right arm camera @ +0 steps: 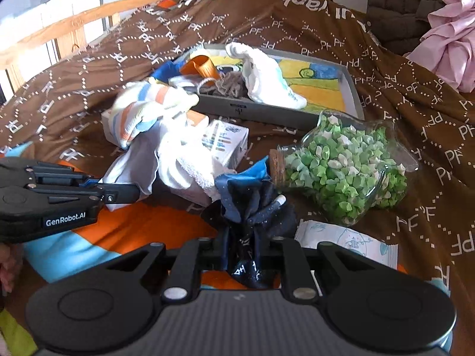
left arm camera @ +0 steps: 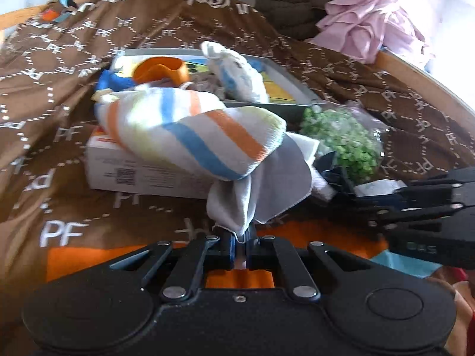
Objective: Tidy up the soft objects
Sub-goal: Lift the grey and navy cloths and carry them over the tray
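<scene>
While both grippers grip cloth over the bed (right arm camera: 386, 68), the left gripper (left arm camera: 242, 238) has its jaws pinched on a corner of the grey cloth (left arm camera: 267, 184), which hangs under the striped towel (left arm camera: 190, 130) draped on a white box (left arm camera: 142, 175). The right gripper (right arm camera: 246, 255) has narrow jaws clamped on the dark navy fabric (right arm camera: 255, 207), just beside the jar of green paper stars (right arm camera: 347, 163). Both cloths look light, limp, non-fragile; corner or bunched-fold grips suit them. Grey tray (right arm camera: 353, 89) behind holds 1 white sock (right arm camera: 267, 77).
</scene>
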`<move>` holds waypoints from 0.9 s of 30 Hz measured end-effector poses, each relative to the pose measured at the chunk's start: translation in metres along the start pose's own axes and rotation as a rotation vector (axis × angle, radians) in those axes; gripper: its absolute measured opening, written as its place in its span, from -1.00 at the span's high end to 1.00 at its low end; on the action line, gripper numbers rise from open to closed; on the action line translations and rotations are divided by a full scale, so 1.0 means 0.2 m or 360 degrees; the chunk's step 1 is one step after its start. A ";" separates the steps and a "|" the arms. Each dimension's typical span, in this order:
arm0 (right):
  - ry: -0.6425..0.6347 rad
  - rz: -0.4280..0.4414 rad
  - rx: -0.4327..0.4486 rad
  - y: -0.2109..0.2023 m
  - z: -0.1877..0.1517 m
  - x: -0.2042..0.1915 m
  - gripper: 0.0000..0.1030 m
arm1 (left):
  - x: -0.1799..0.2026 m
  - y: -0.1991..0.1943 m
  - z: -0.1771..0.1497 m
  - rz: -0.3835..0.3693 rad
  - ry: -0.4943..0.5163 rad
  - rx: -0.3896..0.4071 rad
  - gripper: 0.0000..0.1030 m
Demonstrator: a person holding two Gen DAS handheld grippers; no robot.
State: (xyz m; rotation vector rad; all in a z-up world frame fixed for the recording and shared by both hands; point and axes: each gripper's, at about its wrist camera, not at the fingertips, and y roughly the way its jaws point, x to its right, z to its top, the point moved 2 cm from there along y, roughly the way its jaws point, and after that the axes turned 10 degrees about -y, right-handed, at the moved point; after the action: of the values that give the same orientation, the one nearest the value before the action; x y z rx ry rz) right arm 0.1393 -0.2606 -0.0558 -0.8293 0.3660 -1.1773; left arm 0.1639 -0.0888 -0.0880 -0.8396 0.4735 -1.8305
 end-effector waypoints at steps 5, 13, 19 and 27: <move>0.0026 0.0011 0.0049 -0.08 0.00 -0.02 0.68 | -0.01 -0.08 -0.01 0.0083 0.0030 0.0063 0.90; 0.0067 0.0033 0.0148 -0.21 0.00 -0.08 0.79 | 0.06 -0.24 -0.02 0.0196 0.0271 0.0238 0.91; 0.0084 0.0043 0.0209 -0.27 -0.01 -0.12 0.82 | 0.14 -0.32 -0.05 0.0245 0.0468 0.0350 0.91; 0.0104 0.0031 0.0331 -0.34 0.00 -0.14 0.84 | 0.20 -0.43 -0.11 0.0263 0.0600 0.0464 0.91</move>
State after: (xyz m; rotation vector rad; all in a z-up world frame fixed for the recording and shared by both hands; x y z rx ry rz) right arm 0.0834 -0.2453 -0.0109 -0.6067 0.2985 -1.2033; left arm 0.0832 -0.0918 -0.0341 -0.2491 0.4803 -1.8492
